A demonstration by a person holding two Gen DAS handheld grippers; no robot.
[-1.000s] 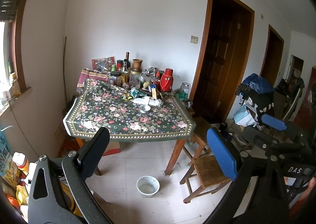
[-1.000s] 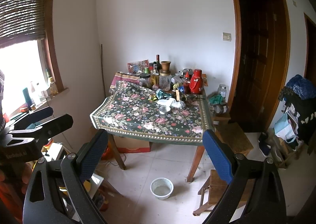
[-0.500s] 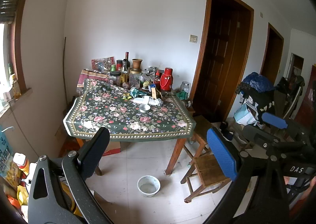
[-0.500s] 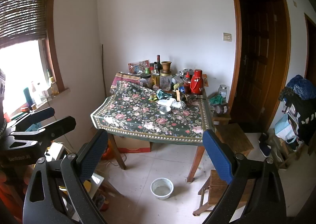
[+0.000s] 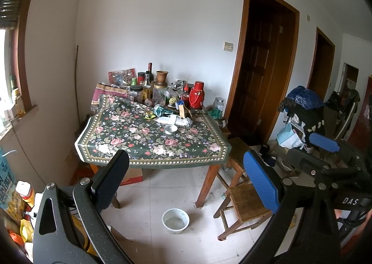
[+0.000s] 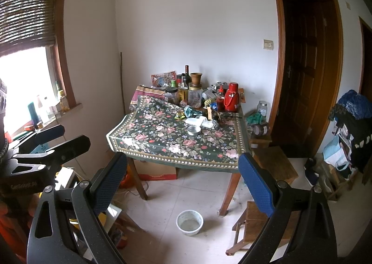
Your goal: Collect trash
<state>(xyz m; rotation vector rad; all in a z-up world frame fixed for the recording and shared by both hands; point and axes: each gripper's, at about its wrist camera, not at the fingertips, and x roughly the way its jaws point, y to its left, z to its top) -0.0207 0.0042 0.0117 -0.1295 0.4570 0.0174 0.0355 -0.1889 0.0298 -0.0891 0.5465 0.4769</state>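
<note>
While you stood well back from it, the wooden bench under its dark green floral oilcloth (image 5: 148,138) carried all the trash in a loose cluster near its far middle, in front of the jars and bottles.

Your left gripper (image 5: 186,177) and your right gripper (image 6: 183,177) both had their fingers spread wide and held nothing.

Largest in the cluster was the flat white paper or plastic packet (image 5: 167,120); it looked light and limp, so you would have done best to pinch a raised edge.

Just behind it lay the crumpled teal-green wrapper (image 5: 160,109), soft and springy, easiest to squeeze across its bulk.

Smallest was the crumpled yellow snack wrapper (image 5: 150,115), probably slick and almost weightless, likely to slide on the oilcloth unless you nipped a crease.
</note>
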